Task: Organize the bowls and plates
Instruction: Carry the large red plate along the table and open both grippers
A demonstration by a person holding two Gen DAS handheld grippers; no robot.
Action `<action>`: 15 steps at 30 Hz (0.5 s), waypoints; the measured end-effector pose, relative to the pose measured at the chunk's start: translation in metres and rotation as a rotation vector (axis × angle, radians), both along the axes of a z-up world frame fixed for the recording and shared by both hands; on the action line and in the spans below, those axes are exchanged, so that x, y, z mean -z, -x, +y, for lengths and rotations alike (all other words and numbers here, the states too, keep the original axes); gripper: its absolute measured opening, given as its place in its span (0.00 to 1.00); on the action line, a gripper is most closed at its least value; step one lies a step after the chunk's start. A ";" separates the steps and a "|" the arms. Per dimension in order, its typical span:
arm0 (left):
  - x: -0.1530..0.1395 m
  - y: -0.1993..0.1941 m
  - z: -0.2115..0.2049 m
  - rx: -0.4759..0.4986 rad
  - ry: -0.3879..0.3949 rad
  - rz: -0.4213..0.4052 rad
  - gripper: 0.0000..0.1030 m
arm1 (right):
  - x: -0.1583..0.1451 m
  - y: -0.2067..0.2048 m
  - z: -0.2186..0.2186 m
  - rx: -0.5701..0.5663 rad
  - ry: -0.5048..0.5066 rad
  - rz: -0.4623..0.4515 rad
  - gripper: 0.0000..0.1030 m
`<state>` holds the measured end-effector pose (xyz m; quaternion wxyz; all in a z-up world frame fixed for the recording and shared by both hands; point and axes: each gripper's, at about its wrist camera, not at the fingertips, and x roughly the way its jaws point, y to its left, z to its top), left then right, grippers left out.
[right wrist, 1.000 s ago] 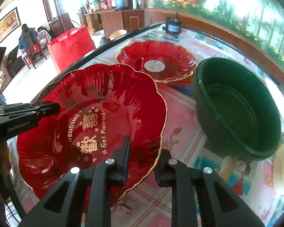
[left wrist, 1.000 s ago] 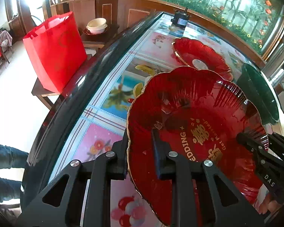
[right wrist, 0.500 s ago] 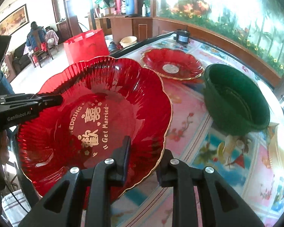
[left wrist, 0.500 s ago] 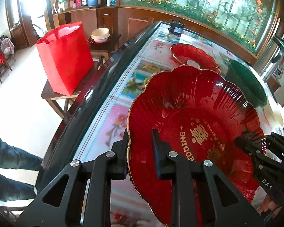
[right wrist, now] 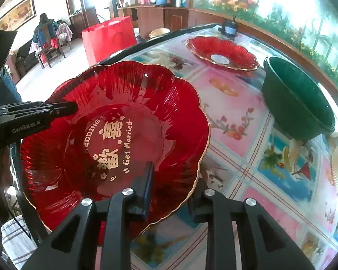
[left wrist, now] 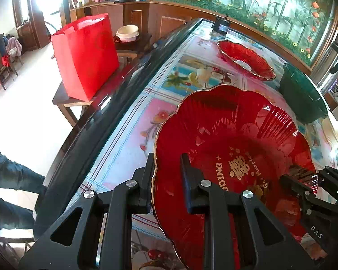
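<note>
Right wrist view first: the table (right wrist: pixel 247 121), under a glossy picture cloth, fills the ground ahead of both claws. Next in size, the plate (right wrist: pixel 115 135), red with a gold scalloped rim, is carried above the table's near edge, tilted, pinched at opposite rims. Beyond the right claw (right wrist: pixel 171 180) and off to its right sits the green bowl (right wrist: pixel 297 99); straight ahead, farther off, lies a second plate (right wrist: pixel 223 51) of the same kind. The left claw (left wrist: pixel 166 168) is narrow and clamped on the plate's rim, one finger inside the dish, one outside. The right claw straddles the opposite rim and its jaws are opening; whether its pads are touching the plastic cannot be told.

I judge the step to be carrying this plate to stack on its twin. To do it well, keep the left grip firm while the right loosens, level the plate, move it forward past the bowl without brushing it, centre it over the twin, lower until the scallops nest, then let go.
</note>
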<state>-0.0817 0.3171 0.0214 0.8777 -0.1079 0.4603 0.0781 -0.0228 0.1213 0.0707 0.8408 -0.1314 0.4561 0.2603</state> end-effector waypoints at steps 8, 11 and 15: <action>0.001 0.002 0.003 -0.011 0.012 -0.027 0.22 | 0.005 0.006 0.000 -0.007 -0.014 0.020 0.30; 0.001 0.002 0.001 -0.007 -0.019 -0.020 0.35 | 0.006 0.008 -0.002 -0.006 -0.022 0.032 0.41; -0.004 0.005 0.004 -0.013 -0.024 -0.037 0.53 | 0.003 0.010 -0.007 -0.004 -0.024 0.029 0.47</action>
